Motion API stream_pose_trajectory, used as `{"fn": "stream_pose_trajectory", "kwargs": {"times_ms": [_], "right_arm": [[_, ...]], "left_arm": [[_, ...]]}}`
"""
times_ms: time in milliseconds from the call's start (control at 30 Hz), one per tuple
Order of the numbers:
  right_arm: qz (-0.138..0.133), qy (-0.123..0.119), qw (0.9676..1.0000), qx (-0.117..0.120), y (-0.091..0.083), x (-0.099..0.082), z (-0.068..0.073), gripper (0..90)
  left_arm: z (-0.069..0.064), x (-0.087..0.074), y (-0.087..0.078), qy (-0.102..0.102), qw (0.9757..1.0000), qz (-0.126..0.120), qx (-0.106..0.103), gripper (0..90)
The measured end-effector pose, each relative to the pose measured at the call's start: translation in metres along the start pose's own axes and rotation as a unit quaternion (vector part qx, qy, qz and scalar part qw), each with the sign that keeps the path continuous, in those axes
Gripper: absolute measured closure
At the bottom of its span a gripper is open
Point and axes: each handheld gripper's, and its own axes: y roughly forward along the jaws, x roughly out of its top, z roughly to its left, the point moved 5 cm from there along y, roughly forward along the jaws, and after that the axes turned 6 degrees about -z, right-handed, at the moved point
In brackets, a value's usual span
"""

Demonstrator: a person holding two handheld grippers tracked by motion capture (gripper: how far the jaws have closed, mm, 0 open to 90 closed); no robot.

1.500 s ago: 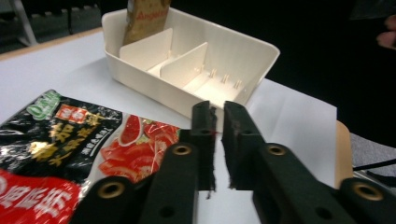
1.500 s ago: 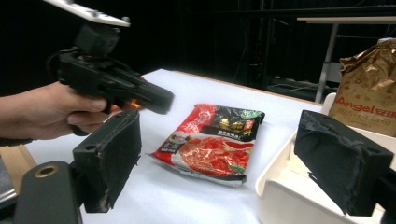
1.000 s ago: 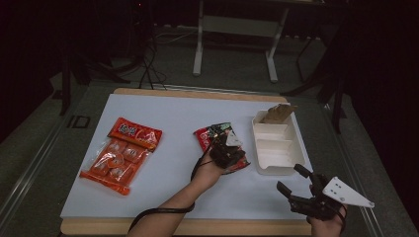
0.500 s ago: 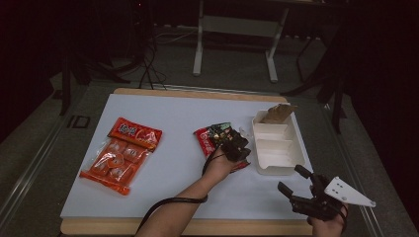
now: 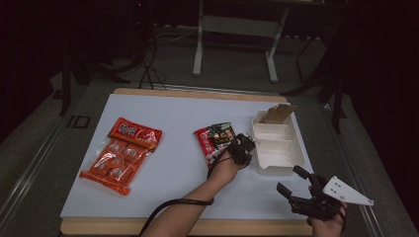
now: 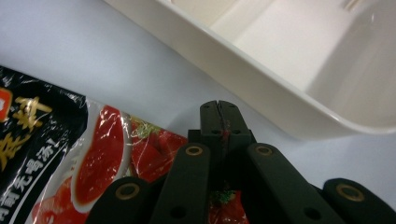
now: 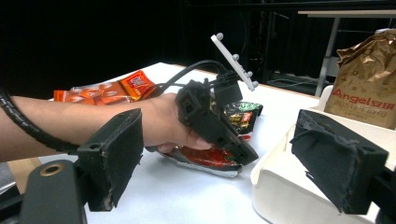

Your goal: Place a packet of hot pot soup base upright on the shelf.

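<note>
A red and black sauce packet (image 5: 213,139) lies mid-table, just left of a white compartment tray (image 5: 277,171). My left gripper (image 5: 245,144) points down at the packet's right end, beside the tray wall (image 6: 280,98). Its jaws are shut, with the tip (image 6: 218,111) past the packet edge (image 6: 107,154) and a red sliver showing in the seam. In the right gripper view that end of the packet (image 7: 210,158) sits slightly raised under the left gripper (image 7: 246,156). My right gripper (image 5: 290,179) hovers open near the front right edge, nothing between its pads (image 7: 114,158).
A crumpled brown bag (image 5: 277,113) stands in the tray's far compartment (image 7: 364,88). An orange multipack of snacks (image 5: 121,153) lies at the left of the white mat (image 5: 173,177). Bare mat stretches between the two packets and along the front.
My left hand has slid to the right and a little down, bringing its gripper up to the tray's left wall. The packet has barely shifted. The right gripper stays where it was.
</note>
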Motion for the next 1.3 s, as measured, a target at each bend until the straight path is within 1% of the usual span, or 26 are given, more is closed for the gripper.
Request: {"fn": "stream_pose_trajectory", "kwargs": {"times_ms": [33,133,167,267,300,333,433,533,600,667,733,767,833,900,933,967,1000,1033,1067,1100,1133,1167,1200,1233,1267,1300], "right_arm": [[0.000,-0.001,1.0000,0.000,0.000,0.000,0.000,16.5],[-0.001,0.002,1.0000,0.001,0.000,0.000,-0.001,16.5],[-0.001,0.003,1.0000,0.000,-0.001,0.000,-0.001,16.5],[-0.002,0.007,1.0000,0.001,-0.002,0.000,-0.001,16.5],[-0.002,0.007,1.0000,0.001,-0.002,0.000,-0.001,16.5],[-0.001,0.007,1.0000,0.001,-0.002,0.000,-0.001,16.5],[0.001,0.004,1.0000,0.003,-0.001,0.000,0.000,16.5],[0.003,0.006,1.0000,0.004,0.000,-0.001,0.000,16.5],[0.003,0.005,1.0000,0.004,0.000,-0.001,0.000,16.5],[0.002,0.005,1.0000,0.004,-0.001,-0.001,0.001,16.5],[0.002,0.005,1.0000,0.004,-0.001,-0.001,0.001,16.5],[0.002,0.005,1.0000,0.004,-0.001,-0.001,0.001,16.5],[0.005,0.005,1.0000,0.007,0.001,-0.001,0.002,16.5],[0.005,0.004,1.0000,0.007,0.001,-0.002,0.002,16.5],[0.005,0.002,1.0000,0.008,0.001,-0.001,0.003,16.5],[0.005,0.001,1.0000,0.007,0.001,-0.001,0.003,16.5],[0.005,0.001,1.0000,0.007,0.002,-0.001,0.003,16.5],[0.006,0.001,1.0000,0.007,0.002,-0.001,0.003,16.5],[0.005,-0.001,1.0000,0.006,0.002,-0.001,0.003,16.5],[0.006,-0.001,1.0000,0.005,0.002,-0.001,0.003,16.5],[0.006,-0.001,1.0000,0.006,0.002,-0.001,0.004,16.6],[0.003,-0.002,1.0000,0.007,0.002,-0.001,0.004,16.7],[0.003,-0.004,1.0000,0.007,0.002,-0.001,0.004,16.7],[0.002,-0.009,0.9999,0.005,0.002,0.000,0.004,16.7],[0.000,-0.011,0.9999,0.004,0.002,0.000,0.004,16.7],[0.000,-0.011,0.9999,0.004,0.002,0.000,0.004,16.7]], "left_arm": [[-0.001,-0.001,-0.001,0.005,1.0000,0.001,0.002,90.0],[-0.002,-0.003,-0.002,0.004,1.0000,0.001,0.001,90.0],[-0.003,-0.009,-0.006,-0.002,1.0000,-0.002,-0.004,90.0],[-0.002,-0.015,-0.011,-0.016,0.9997,-0.011,-0.014,90.0],[-0.002,-0.015,-0.011,-0.016,0.9997,-0.011,-0.014,90.0],[-0.002,-0.018,-0.014,-0.025,0.9994,-0.017,-0.017,90.0],[-0.002,-0.024,-0.019,-0.033,0.9989,-0.026,-0.019,90.0],[-0.002,-0.027,-0.023,-0.035,0.9988,-0.030,-0.019,90.0],[0.000,-0.029,-0.027,-0.037,0.9986,-0.034,-0.016,90.0],[0.004,-0.032,-0.032,-0.034,0.9987,-0.034,-0.016,90.0],[0.004,-0.032,-0.032,-0.034,0.9987,-0.034,-0.016,90.0],[0.007,-0.036,-0.035,-0.040,0.9986,-0.033,-0.014,90.0],[0.012,-0.040,-0.040,-0.044,0.9978,-0.045,-0.019,90.0],[0.013,-0.041,-0.043,-0.044,0.9978,-0.047,-0.019,90.0],[0.016,-0.042,-0.049,-0.049,0.9966,-0.060,-0.027,90.0],[0.019,-0.043,-0.052,-0.051,0.9961,-0.065,-0.033,90.0],[0.021,-0.044,-0.055,-0.052,0.9955,-0.072,-0.033,90.0],[0.024,-0.045,-0.058,-0.057,0.9943,-0.081,-0.040,90.0],[0.027,-0.046,-0.062,-0.062,0.9933,-0.088,-0.041,89.8],[0.030,-0.047,-0.065,-0.069,0.9919,-0.096,-0.045,86.6],[0.033,-0.047,-0.070,-0.075,0.9896,-0.111,-0.052,84.0],[0.036,-0.048,-0.073,-0.076,0.9889,-0.117,-0.050,82.5],[0.039,-0.048,-0.076,-0.081,0.9875,-0.125,-0.053,80.3],[0.043,-0.048,-0.079,-0.087,0.9853,-0.134,-0.060,77.5],[0.047,-0.048,-0.081,-0.096,0.9836,-0.142,-0.058,74.7],[0.047,-0.048,-0.081,-0.096,0.9836,-0.142,-0.058,74.3]]}}
